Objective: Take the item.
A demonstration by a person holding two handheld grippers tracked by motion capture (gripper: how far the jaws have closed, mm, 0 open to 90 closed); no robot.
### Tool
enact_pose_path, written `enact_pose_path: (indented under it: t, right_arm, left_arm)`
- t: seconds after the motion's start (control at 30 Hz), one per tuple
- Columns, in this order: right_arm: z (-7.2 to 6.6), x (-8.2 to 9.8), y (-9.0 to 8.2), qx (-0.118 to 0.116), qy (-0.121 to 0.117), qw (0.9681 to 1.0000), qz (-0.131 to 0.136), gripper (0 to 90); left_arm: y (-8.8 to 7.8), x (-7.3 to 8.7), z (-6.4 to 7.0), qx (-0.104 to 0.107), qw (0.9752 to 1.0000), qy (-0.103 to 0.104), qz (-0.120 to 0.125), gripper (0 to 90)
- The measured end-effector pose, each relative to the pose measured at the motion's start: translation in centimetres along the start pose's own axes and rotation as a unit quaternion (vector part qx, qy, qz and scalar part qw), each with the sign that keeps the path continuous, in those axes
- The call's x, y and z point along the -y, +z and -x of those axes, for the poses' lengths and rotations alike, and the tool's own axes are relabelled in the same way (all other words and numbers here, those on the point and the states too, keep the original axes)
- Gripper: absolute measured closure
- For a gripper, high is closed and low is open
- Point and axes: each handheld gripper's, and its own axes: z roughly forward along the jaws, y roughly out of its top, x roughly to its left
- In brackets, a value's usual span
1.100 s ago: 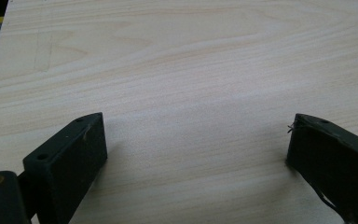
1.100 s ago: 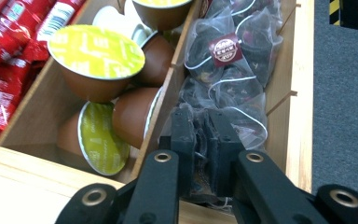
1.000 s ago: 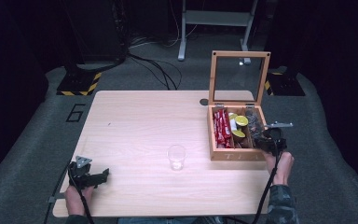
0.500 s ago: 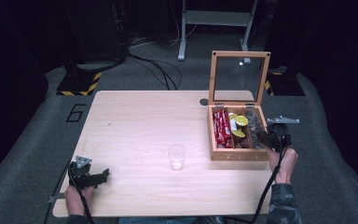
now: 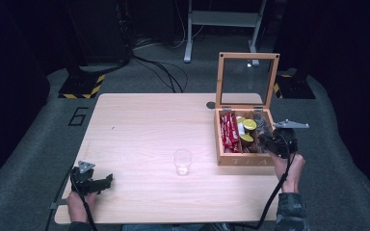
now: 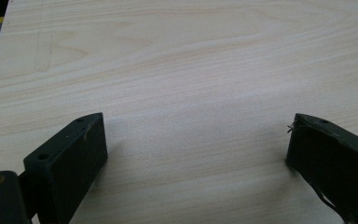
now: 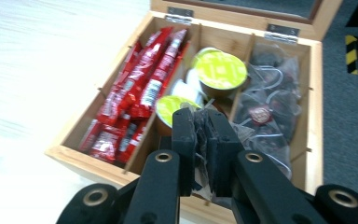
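Sachet (image 7: 204, 140) between jaws — right gripper view

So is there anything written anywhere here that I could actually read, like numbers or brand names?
"6": large dark numeral on the grey floor mat, left of the table.
Engraved marks on the wooden box's front wall: too blurred to read.
Print on the red sachets: too small and blurred to read.
Round label on a clear tea-bag pouch: unreadable.
The green-lidded capsules show no legible text.
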Motion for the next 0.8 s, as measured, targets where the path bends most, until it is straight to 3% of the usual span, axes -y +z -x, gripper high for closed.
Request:
enact_pose_path:
  t: [0.17,0.8]
  right_arm:
    - [-1.0,-0.1,-0.2,-0.022,-0.001,0.9997,0.008,83.8]
    - [-3.8,-0.7,0.3,-0.066,-0.023,0.9974,0.017,83.8]
  left_arm:
    - [0.0,0.0,0.0,0.000,1.0000,0.000,0.000,4.8]
    - [0.0,0.0,0.0,0.000,1.0000,0.000,0.000,4.8]
